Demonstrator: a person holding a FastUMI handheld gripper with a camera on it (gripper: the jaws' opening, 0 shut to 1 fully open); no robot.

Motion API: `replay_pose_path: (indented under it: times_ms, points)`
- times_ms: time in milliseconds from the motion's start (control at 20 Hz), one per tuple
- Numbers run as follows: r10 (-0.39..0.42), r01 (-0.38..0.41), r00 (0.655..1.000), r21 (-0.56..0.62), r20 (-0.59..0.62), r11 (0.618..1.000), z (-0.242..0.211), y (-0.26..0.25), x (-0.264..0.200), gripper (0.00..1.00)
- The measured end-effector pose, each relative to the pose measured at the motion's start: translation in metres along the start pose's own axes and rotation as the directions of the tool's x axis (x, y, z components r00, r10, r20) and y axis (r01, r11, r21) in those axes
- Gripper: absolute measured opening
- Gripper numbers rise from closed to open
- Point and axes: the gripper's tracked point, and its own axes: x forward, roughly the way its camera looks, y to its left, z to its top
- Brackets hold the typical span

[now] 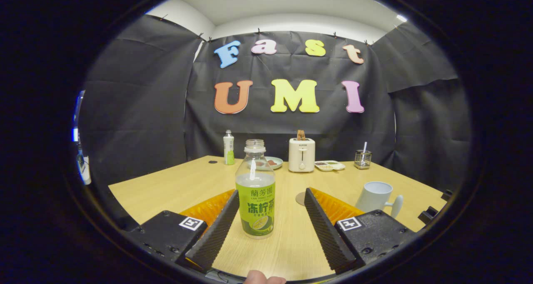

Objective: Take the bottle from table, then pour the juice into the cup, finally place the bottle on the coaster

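Bottle (255, 188) uncapped between spread jaws

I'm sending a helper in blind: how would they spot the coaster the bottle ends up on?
Start at the wooden table. The open gripper has the uncapped green-label bottle between its fingers, nearer one finger. The coaster lies just past the other fingertip, before the white mug: the only flat, round, tan disc.

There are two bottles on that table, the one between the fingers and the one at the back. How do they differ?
The near bottle is clear with a green label and has no cap; the far bottle looks white and capped. The near one stands between the open gripper fingers, untouched; the far one stands by the booth wall. Both are upright on the table.
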Motion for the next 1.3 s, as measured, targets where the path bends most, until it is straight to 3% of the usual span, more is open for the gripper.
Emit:
replay_pose_path:
  times_ms: [700, 1100, 1300]
  points:
    - [-0.025, 0.022, 0.99, -0.023, -0.136, 0.999, -0.042, 0.019, 0.056, 0.99]
    - [-0.002, 0.003, 0.988, 0.007, -0.156, 1.0, -0.044, 0.017, 0.063, 0.83]
    - [0.002, 0.001, 0.986, 0.016, -0.17, 1.0, -0.043, 0.012, 0.063, 0.81]
